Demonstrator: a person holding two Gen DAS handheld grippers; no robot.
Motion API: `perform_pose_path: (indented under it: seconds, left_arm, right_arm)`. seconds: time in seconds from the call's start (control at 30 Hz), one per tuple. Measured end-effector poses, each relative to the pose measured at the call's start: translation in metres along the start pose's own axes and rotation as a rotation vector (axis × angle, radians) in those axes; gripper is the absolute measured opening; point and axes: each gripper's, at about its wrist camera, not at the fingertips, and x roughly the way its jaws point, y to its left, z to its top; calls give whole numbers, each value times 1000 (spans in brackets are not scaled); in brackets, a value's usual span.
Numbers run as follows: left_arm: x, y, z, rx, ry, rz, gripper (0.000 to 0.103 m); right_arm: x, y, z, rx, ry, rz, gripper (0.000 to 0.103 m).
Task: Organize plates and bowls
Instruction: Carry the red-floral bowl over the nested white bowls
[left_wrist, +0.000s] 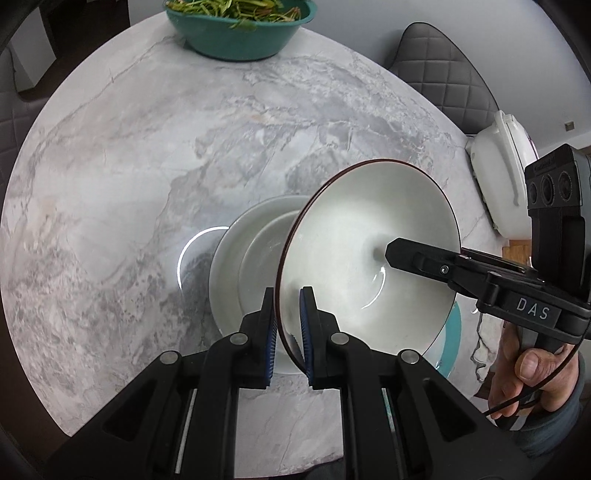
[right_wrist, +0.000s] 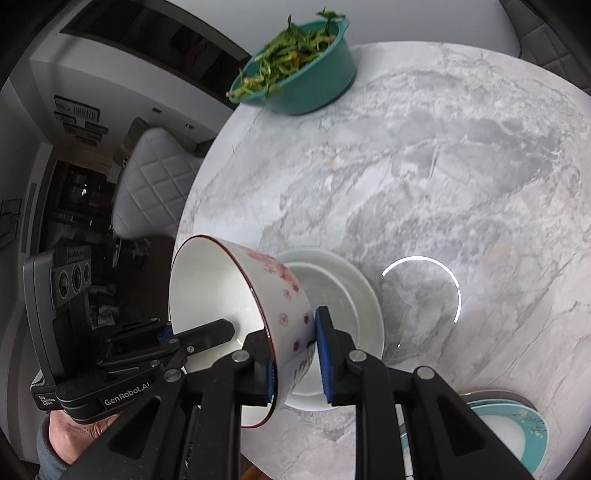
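A white bowl with a dark red rim and red flower pattern (left_wrist: 369, 254) (right_wrist: 236, 317) is held tilted above the marble table. My left gripper (left_wrist: 288, 332) has its blue pads on either side of the bowl's rim, with a small gap showing. My right gripper (right_wrist: 295, 358) is shut on the opposite wall of the bowl; one finger reaches inside it (left_wrist: 417, 260). Beneath and beside the bowl sits a white plate (left_wrist: 229, 258) (right_wrist: 365, 295) with a smaller white dish stacked on it (right_wrist: 332, 291).
A teal bowl of green vegetables (left_wrist: 236, 29) (right_wrist: 295, 70) stands at the table's far edge. A teal-rimmed plate (right_wrist: 517, 432) (left_wrist: 452, 339) lies near the front edge. A white appliance (left_wrist: 502, 170) sits at the right edge. Quilted chairs (right_wrist: 151, 184) surround the table.
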Motion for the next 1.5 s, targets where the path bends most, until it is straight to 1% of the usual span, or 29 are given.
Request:
perform_pose_path:
  seconds: [0.1,0.13,0.27,0.57,0.93,1.27,1.43,1.5]
  left_arm:
    - [6,6,-5,-9,12,-4,10]
    - [8,8,-8,-20,35,-4,10]
    - [18,12,-10,-23,57,-4,10]
    - [40,17,-7,-25,92,-6,10]
    - [62,15,-1,-9,121,8,10]
    - [63,15,5,-18,116,28,10]
    - [63,16,8,-28,112,36,15]
    - [63,14,9,-27,111,36,21]
  right_arm:
    - [5,1,-3,-4,18,-9,21]
    - [7,1,-3,-5,24,-12,21]
    - [15,0,-5,-3,45,-29,21]
    - [28,-7,-8,8,66,-59,21]
    - [35,-9,-9,-26,68,-126,20]
    - [42,-7,-7,-60,87,-154,18]
    - [44,-2,-7,-93,93,-183,19]
    - [45,-1,-7,-101,92,-189,18]
